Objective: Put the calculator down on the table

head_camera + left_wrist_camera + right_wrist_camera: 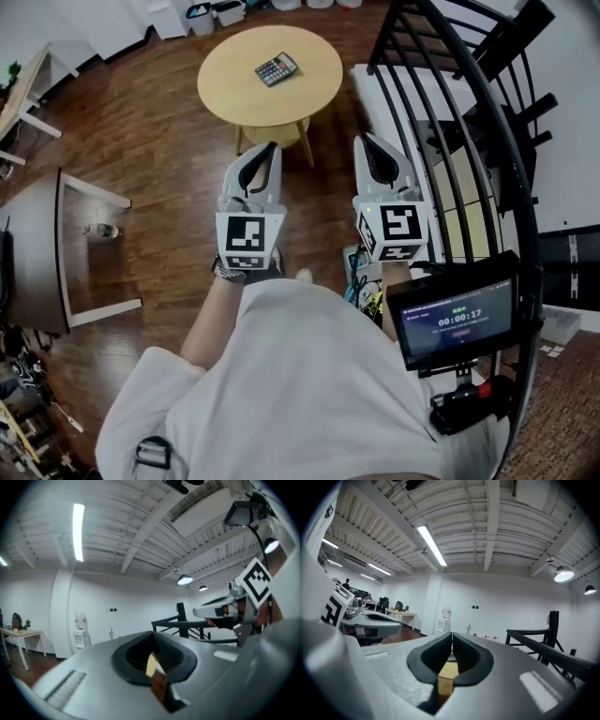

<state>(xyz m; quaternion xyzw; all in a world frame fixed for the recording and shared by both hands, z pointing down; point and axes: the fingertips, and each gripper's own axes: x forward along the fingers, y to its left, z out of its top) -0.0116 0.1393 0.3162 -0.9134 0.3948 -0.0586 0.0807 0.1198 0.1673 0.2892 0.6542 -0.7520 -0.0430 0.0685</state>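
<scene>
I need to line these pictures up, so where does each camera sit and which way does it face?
Head view: on the person's head, looking steeply down at the table and calculator; left gripper, right gripper and white shirt show.
Left gripper view: on the left gripper, facing level along its shut jaws toward a white wall; right gripper at right.
Right gripper view: on the right gripper, level along its shut jaws; left gripper at left.
Shared: both gripper views show the water dispenser and black railing.
</scene>
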